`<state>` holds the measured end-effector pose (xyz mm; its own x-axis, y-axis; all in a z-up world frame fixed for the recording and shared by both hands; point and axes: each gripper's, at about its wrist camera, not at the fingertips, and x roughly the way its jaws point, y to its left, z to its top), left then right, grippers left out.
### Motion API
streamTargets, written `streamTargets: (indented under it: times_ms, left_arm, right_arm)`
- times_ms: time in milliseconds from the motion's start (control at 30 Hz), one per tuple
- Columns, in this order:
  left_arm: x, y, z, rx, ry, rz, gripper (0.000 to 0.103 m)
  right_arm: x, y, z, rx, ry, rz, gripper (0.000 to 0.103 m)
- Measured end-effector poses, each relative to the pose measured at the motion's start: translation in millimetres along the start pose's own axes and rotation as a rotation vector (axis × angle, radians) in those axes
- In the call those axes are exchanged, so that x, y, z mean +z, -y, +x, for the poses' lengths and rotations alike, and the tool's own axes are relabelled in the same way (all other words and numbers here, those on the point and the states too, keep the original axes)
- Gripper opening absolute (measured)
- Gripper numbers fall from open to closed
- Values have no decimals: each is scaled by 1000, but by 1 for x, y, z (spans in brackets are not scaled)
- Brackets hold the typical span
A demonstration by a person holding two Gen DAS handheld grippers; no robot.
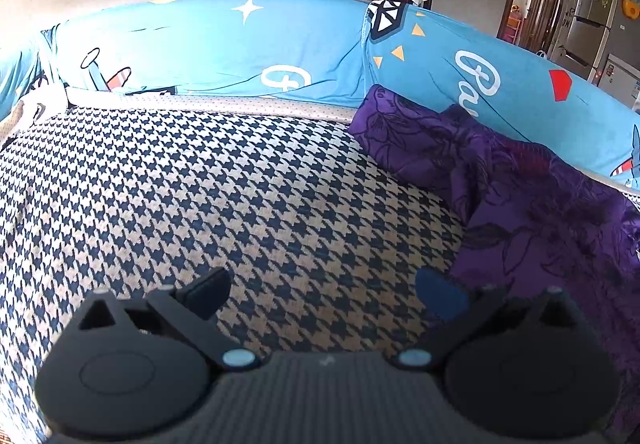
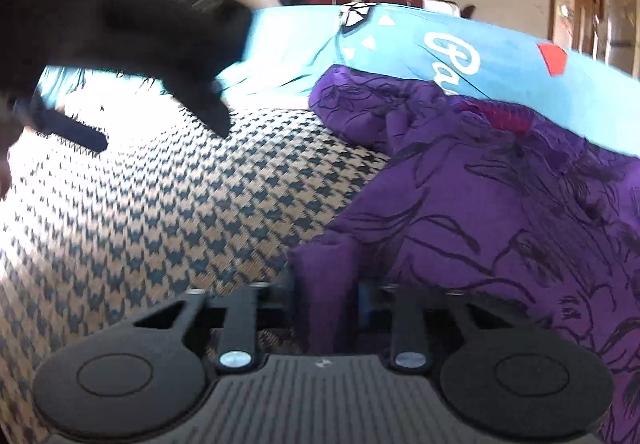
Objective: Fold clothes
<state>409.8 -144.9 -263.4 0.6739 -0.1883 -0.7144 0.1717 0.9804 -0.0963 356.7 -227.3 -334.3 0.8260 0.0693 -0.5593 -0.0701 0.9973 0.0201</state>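
Right wrist view: right gripper point(image 2: 326, 296) jaws pinch purple garment point(image 2: 460, 204) edge; left gripper point(image 1: 322, 296) wide.

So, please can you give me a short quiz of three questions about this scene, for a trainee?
1. True or false: the left gripper is open, with nothing between its fingers.
2. What does the right gripper pinch? A) the blue cushion cover B) the purple garment C) a chair
3. What pattern has the surface under the garment?

Key: 1 true; 2 B; 3 houndstooth, dark on beige.
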Motion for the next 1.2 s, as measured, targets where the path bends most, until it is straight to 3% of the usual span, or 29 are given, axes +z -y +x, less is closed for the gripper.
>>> streamTargets:
  times_ms: [67, 200, 467, 667, 733, 867, 967, 1200]
  left_arm:
    - [0, -1, -1, 4, 8, -3, 103]
    - [2, -4, -3, 25, 27, -10, 103]
    - [0, -12, -5, 76, 52, -26, 103]
    - [-1, -26, -4, 118, 58, -75, 103]
    - [-2, -30, -2, 125, 50, -88, 103]
    - [-4, -28, -1, 130, 40, -75, 103]
    - [-5, -25, -1, 123, 42, -61, 103]
    - [-6, -20, -1, 109, 40, -46, 103]
  right_arm:
    - [5, 9, -6, 45, -13, 61, 13]
    - [13, 22, -25, 192, -23, 139, 12]
    - [18, 28, -77, 401, 27, 109, 12]
    - [5, 13, -95, 510, -15, 75, 12]
    - [-5, 6, -94, 509, -48, 30, 13]
    - [-20, -3, -86, 505, -153, -24, 24]
    - [-17, -2, -89, 528, -151, -49, 34]
    - [-17, 1, -99, 520, -118, -61, 40]
